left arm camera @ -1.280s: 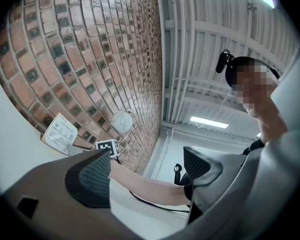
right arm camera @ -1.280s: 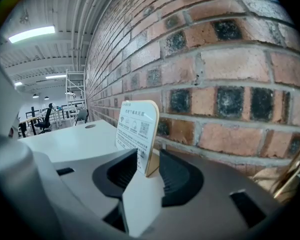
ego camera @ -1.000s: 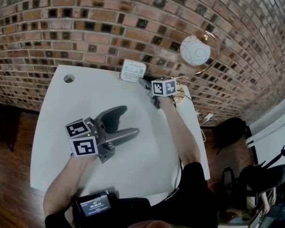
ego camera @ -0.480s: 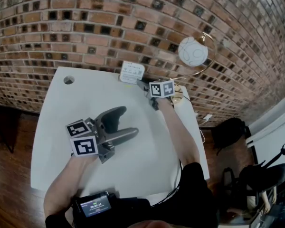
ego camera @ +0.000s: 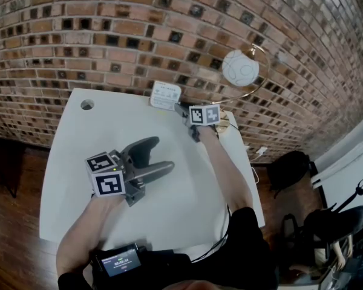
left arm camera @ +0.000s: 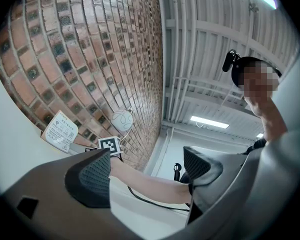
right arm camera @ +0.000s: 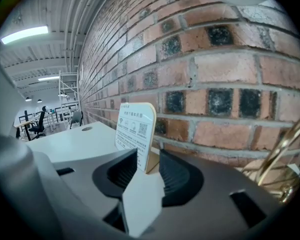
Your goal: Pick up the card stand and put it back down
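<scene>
Nearest us, the left hand-held gripper [ego camera: 162, 154] lies on the white counter [ego camera: 78, 162]. Its jaws are wide apart with nothing between the pads. We judge it has no part in this step and is best left parked.

Further out, the right hand-held gripper [right arm camera: 148, 164] reaches to the back edge of the counter. Its two ribbed pads are closed on the card stand [right arm camera: 135, 131], low down. One pad is on the printed face and the other on the wooden wedge behind it. The card stands upright, with its face turned to the open counter. The jaws hide its foot, so we cannot tell whether it rests on the counter or is just clear of it.

Just behind is the brick wall [ego camera: 109, 41]. To the right stands a white globe lamp [ego camera: 240, 68] in a brass-coloured hoop.

Step in hand, as we judge it: carry the stand up and set it back down.
- Hold the bite steady and low; a slip would tip the card.
- Lift straight up, with no roll of the wrist.
- Keep away from the wall and the hoop.
- Lower until the foot sits flat, and only then part the jaws.
</scene>
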Available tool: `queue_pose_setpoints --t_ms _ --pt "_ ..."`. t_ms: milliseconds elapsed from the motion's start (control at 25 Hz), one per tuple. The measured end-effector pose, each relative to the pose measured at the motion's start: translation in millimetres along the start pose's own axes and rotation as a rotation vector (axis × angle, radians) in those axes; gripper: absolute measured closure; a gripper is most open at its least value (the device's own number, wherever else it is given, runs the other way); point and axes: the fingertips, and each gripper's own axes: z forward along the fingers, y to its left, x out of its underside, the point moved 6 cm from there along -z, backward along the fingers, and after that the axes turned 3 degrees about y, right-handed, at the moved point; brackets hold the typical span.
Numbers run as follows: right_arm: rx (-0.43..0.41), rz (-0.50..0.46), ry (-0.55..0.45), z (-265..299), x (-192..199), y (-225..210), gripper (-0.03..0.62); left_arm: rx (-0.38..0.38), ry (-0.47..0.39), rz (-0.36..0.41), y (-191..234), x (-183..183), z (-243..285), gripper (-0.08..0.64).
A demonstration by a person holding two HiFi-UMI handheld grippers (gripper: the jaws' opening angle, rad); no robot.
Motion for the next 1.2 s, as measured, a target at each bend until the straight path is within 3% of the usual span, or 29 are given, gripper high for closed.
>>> queue_pose_setpoints --t_ms 160,280,400,600,800,1040,1200 --pt "-0.032 0.065 -0.069 -28 -2 9 0.423 0.003 0.000 -0.006 3 0 -2 0.109" --pt "-0.184 0.150 -0.208 -75 -7 41 0.446 0.009 -0.006 -0.005 2 -3 -3 0.109" --pt "-0.290 0.153 -0.371 -140 -15 78 0.488 0.024 -0.018 0.011 -3 -10 -5 0.109" --pt "-0.313 0.131 -0.562 -244 0 121 0.563 0.036 -0.046 0.034 -21 -19 -12 0.109" --pt "-0.351 0.149 -0.717 -325 27 163 0.574 0.022 0.001 0.101 -54 -25 -12 0.109" --pt "-0.424 0.100 -0.804 -380 54 221 0.577 0.033 0.022 0.211 -119 -13 -18 0.109" --pt "-0.455 0.049 -0.832 -401 71 253 0.577 0.022 -0.016 0.223 -154 6 -34 0.109"
